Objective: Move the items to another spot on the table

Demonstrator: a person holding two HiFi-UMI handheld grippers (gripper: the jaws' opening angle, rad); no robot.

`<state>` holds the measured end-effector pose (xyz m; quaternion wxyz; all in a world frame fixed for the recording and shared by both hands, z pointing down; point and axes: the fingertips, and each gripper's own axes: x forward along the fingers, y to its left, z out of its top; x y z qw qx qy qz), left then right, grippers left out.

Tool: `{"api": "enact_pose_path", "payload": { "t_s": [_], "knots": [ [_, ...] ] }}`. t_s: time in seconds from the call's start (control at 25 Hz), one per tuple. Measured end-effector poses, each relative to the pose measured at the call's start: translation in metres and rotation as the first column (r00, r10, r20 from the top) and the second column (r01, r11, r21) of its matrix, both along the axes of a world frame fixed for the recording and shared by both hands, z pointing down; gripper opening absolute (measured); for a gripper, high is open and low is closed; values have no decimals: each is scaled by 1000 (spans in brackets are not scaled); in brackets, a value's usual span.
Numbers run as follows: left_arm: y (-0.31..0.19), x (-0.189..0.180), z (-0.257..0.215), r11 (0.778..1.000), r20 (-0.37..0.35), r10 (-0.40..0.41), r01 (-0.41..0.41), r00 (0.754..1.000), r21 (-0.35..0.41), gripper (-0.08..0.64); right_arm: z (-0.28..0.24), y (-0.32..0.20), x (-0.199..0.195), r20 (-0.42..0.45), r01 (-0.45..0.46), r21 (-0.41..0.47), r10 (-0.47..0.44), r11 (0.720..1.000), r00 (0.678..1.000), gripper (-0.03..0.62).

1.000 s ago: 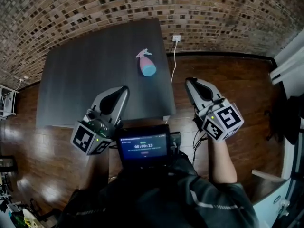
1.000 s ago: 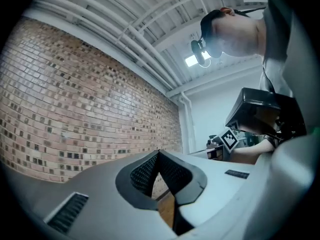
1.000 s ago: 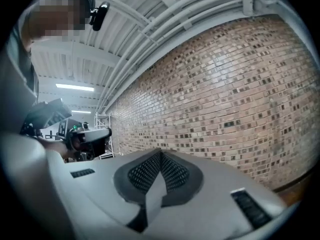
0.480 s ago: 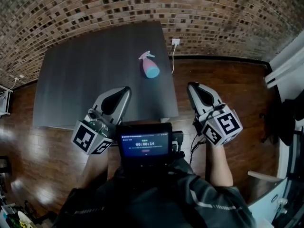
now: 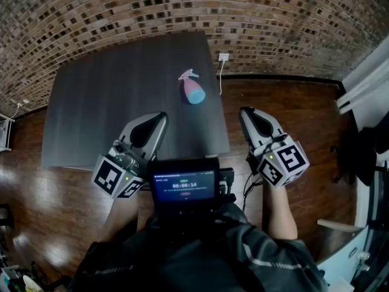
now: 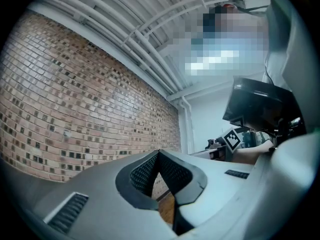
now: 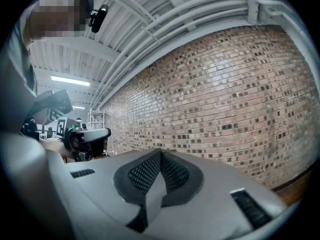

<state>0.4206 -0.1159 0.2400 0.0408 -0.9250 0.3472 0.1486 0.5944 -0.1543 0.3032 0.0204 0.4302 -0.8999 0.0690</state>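
Observation:
A pink and blue spray bottle [image 5: 192, 88] lies on its side on the dark table [image 5: 109, 96], near the table's right edge. My left gripper [image 5: 159, 117] hovers over the table's near edge, well short of the bottle, jaws shut and empty. My right gripper [image 5: 244, 112] is held over the wooden floor to the right of the table, also shut with nothing in it. In the left gripper view [image 6: 159, 154] and the right gripper view [image 7: 160, 153] the pads meet at the tips; both point up at the brick wall, and the bottle is not seen there.
A brick wall [image 5: 182, 11] runs behind the table, with a white socket [image 5: 223, 57] and a cable [image 5: 219, 78] hanging beside the table's right edge. A small screen [image 5: 184, 185] sits on the person's chest. White furniture [image 5: 364, 84] stands at the right.
The view has shifted slightly, so table and bottle appear a little lower and to the right. Both grippers keep nearly the same place and stay shut.

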Motion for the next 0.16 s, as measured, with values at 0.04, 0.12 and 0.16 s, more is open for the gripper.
{"api": "enact_pose_path", "payload": {
  "t_s": [0.04, 0.12, 0.16],
  "knots": [
    [0, -1, -2, 1000, -6, 0, 0, 1000, 1, -6, 1, -1, -1, -1, -2, -3, 2, 1000, 1000, -2],
    [-1, -4, 0, 1000, 0, -1, 1, 1000, 2, -6, 4, -2, -3, -2, -5, -11, 5, 1000, 1000, -3],
    [-1, -6, 2, 1000, 7, -1, 1, 1000, 1, -6, 6, -3, -4, -2, -7, -15, 7, 1000, 1000, -3]
  ]
}}
